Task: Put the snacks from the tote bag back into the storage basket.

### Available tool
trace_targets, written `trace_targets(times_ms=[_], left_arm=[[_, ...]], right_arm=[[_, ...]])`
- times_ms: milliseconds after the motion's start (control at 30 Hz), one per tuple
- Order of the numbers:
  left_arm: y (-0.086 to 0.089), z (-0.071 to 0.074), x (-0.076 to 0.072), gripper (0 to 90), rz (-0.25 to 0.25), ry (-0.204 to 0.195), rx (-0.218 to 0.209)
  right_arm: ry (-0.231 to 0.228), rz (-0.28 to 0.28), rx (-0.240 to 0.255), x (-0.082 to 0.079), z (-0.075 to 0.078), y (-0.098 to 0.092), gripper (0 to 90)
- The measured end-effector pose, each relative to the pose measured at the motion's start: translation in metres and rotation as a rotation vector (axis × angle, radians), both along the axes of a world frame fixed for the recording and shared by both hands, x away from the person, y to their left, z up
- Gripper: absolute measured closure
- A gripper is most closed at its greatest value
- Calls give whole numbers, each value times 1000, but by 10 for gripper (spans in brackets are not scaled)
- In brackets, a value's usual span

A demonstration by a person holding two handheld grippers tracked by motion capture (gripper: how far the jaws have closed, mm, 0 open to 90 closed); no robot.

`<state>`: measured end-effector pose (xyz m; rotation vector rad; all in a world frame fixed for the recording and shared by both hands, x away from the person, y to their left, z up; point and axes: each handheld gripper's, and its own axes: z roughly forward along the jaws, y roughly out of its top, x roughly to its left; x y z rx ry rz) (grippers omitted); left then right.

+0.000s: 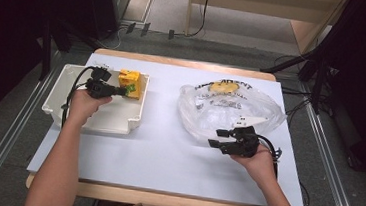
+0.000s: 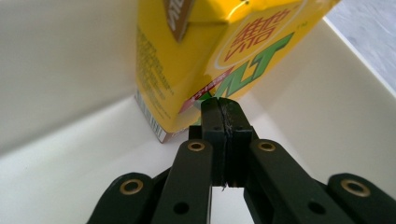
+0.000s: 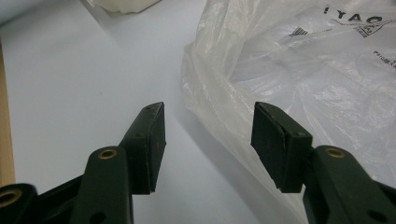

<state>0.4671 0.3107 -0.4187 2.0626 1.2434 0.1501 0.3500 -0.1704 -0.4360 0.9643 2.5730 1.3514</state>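
One carton (image 1: pixel 129 83), one tray (image 1: pixel 114 122) (white), one bag (image 1: pixel 230 112).

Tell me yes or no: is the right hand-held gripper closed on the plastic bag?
No. The right hand-held gripper has its jaws wide apart, with the plastic bag edge lying between and beyond them, ungripped.

Lab: floor rails (image 1: pixel 4 142), trailing cables (image 1: pixel 292 92)

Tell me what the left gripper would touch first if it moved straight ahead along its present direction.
Most likely the yellow drink carton standing in the white bin. The shut left gripper points at its lower face, seemingly almost touching, though depth is unclear.
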Motion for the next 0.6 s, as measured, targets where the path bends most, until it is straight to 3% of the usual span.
trace_targets(times_ms=[100,200,367,433,600], left_arm=[[0,5,-1,861,-35,8,-32],[-2,10,-3,851,-45,-10,-17],[-4,21,-6,805,-62,-29,-29],[-6,25,-7,718,-75,-19,-39],[-13,34,-9,647,-102,-13,-46]], right_arm=[[0,0,-1,0,0,0,461],[0,0,-1,0,0,0,461],[2,-2,-2,0,0,-1,461],[1,1,-2,0,0,-1,461],[1,0,-2,0,0,-1,460]])
